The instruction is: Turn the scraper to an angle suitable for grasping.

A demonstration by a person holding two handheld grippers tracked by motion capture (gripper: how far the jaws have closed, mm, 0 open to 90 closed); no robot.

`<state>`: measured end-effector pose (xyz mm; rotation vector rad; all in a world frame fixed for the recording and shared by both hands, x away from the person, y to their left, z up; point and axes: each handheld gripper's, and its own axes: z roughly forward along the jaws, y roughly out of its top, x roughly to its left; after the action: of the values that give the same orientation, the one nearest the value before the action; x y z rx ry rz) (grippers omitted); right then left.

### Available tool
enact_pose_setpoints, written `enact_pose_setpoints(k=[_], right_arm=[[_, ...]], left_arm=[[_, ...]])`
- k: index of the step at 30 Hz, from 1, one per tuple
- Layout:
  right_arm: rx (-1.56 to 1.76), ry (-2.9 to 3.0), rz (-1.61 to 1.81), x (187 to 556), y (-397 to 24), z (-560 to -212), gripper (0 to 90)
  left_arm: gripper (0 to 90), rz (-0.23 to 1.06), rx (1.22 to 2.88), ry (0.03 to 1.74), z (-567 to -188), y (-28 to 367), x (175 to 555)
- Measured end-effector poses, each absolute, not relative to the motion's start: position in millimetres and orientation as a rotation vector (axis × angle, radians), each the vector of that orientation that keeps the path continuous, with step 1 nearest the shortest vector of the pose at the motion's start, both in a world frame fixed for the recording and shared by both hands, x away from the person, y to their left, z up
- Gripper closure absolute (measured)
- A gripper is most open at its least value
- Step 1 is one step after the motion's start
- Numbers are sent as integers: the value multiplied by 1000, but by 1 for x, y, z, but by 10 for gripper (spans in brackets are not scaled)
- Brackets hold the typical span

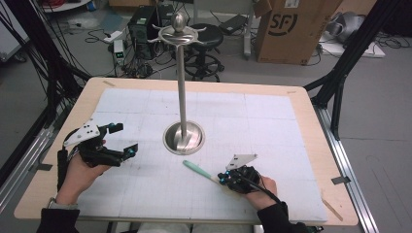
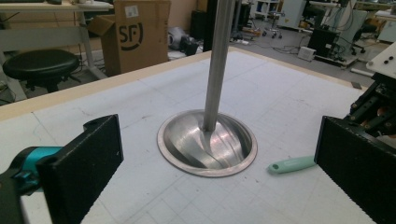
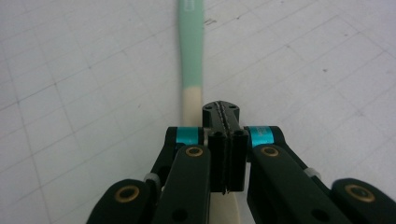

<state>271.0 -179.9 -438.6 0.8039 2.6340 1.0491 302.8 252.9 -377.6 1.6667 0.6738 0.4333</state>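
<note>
Jaws of the right gripper (image 3: 223, 135) are pressed together just above the cream end of the spatula (image 1: 200, 170), which lies flat on the mat (image 1: 272, 121) near the stand (image 1: 183, 137); whether they pinch the handle or merely sit over it is unclear. If the hold is thin, lifting could let the spatula slip or swing. The left gripper (image 1: 121, 139) hovers with jaws wide apart, holding nothing, facing the stand's base. The spatula's cream end is hidden under the right gripper, and the stand's hooks are small and hard to read.
</note>
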Motion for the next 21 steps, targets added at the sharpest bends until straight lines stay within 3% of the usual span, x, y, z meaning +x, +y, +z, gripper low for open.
enact_pose_setpoints(k=[6,12,13,14,15,17,21], right_arm=[[728,2590,1132,274,-182,-429,873],[670,2525,1283,280,-183,-400,509],[670,2525,1283,280,-183,-400,509],[670,2535,1310,280,-183,-395,448],[669,2533,1331,280,-183,-389,291],[632,2528,1329,280,-183,-383,184],[583,2539,1305,276,-180,-377,106]], left_arm=[[17,433,1665,677,-377,253,303],[17,440,1664,676,-376,255,300],[17,437,1665,674,-375,255,300],[17,438,1662,676,-375,255,299],[17,440,1663,674,-375,256,299],[17,438,1660,674,-374,256,298],[17,437,1666,676,-375,255,299]])
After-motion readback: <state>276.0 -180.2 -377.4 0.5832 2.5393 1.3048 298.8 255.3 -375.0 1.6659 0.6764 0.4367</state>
